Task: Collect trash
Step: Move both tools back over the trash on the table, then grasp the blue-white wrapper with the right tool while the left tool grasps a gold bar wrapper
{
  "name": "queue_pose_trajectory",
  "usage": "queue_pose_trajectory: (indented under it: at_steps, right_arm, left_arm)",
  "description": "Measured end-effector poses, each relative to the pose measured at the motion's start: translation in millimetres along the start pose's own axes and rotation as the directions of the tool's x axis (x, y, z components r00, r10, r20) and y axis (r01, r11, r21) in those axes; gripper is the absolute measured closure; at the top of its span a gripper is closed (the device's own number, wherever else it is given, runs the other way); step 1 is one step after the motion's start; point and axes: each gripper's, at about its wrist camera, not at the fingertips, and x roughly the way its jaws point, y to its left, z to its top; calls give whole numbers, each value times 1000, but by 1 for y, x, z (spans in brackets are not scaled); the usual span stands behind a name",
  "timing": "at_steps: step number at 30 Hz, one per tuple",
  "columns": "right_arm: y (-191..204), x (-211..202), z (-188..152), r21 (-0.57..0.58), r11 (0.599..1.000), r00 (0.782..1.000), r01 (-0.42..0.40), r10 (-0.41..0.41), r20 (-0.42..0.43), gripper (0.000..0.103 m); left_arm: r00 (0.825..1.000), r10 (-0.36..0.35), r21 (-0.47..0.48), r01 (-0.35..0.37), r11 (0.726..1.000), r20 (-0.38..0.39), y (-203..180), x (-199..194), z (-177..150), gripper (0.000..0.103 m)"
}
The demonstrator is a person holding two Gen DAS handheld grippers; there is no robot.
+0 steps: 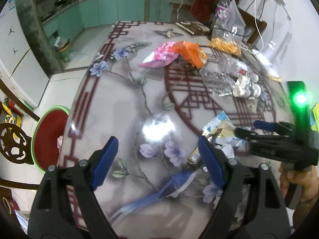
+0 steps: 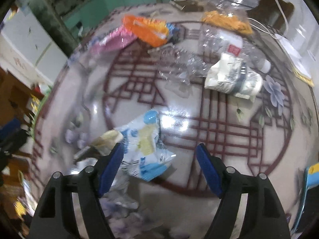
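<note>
Trash lies scattered on a glossy flower-patterned table (image 1: pixel 111 107). A blue and white snack wrapper (image 2: pixel 145 143) lies just ahead of my right gripper (image 2: pixel 159 155), which is open and empty; its left finger is at the wrapper's edge. In the left wrist view the right gripper (image 1: pixel 247 128) hovers at the same wrapper (image 1: pixel 219 123). My left gripper (image 1: pixel 157 149) is open and empty above the table, with a small brown bottle (image 1: pixel 194 157) by its right finger. Farther off lie a pink wrapper (image 1: pixel 159 56), an orange wrapper (image 1: pixel 191 52), crushed clear bottles (image 1: pixel 225 75) and a crumpled white cup (image 2: pixel 231 77).
A red basin with a green rim (image 1: pixel 49 137) stands on the floor left of the table. A clear bag with yellow snacks (image 1: pixel 227 33) and a purple-capped bottle (image 1: pixel 224 6) stand at the far right. White cables (image 1: pixel 259 27) run along the far edge. A dark wooden chair (image 1: pixel 12 141) is at left.
</note>
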Motion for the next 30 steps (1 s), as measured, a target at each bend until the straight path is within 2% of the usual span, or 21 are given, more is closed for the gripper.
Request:
queue_pose_trajectory:
  at_steps: [6,7,8,9,10,11,12,13,16,21,26,27,29,30]
  right_arm:
    - [16,33,-6,-103,995,997,15,-22,-73,30]
    - [17,35,-8,-114,993,997,17,-25,-72,34]
    - [16,36,-9,-116,993,998,15,-23,-66,39]
    - [14,37,-10,-114,993,998,16,-23,-64,56]
    - [10,38,-10,-103,995,998,7,-14,-67,66]
    - [6,37,-9,-89,996,998,1,-6,-58,70]
    - [2,36,-8,-72,997,999,-7,3,-51,81]
    - [-7,33,-6,-38,999,999,-27,25,-39,86]
    - [-26,22,-1,33,998,998,-56,56,-3,91]
    - [-50,5,0,108,990,996,-88,84,42,91]
    - [-54,1,-4,137,984,993,-115,111,38,90]
    - [-54,1,-2,137,984,993,-117,113,36,90]
    - [-50,-1,-1,137,983,992,-122,118,37,90]
    - [-50,-2,-2,136,983,992,-124,119,40,90]
  left_arm:
    - [999,6,18,-5,1000,-51,-9,17,2,23]
    - [998,6,23,-5,1000,-57,-11,19,2,23]
    - [998,4,29,-3,1000,-62,-12,22,3,23]
    - [998,2,36,0,999,-69,-14,25,3,23]
    - [997,-1,42,4,999,-76,-16,28,4,23]
    - [996,-6,46,10,999,-84,-18,30,4,23]
    - [996,-14,50,18,999,-91,-20,33,4,23]
    - [995,-24,56,29,998,-99,-22,36,4,23]
    - [991,-43,84,54,995,-126,-30,45,3,23]
    - [978,-82,142,110,984,-190,-50,64,-3,23]
    - [952,-124,167,176,970,-280,-68,93,-10,24]
    - [944,-137,161,192,968,-301,-70,98,-12,27]
    - [932,-161,137,215,967,-323,-70,102,-14,49]
    - [928,-173,120,224,967,-331,-68,104,-14,55]
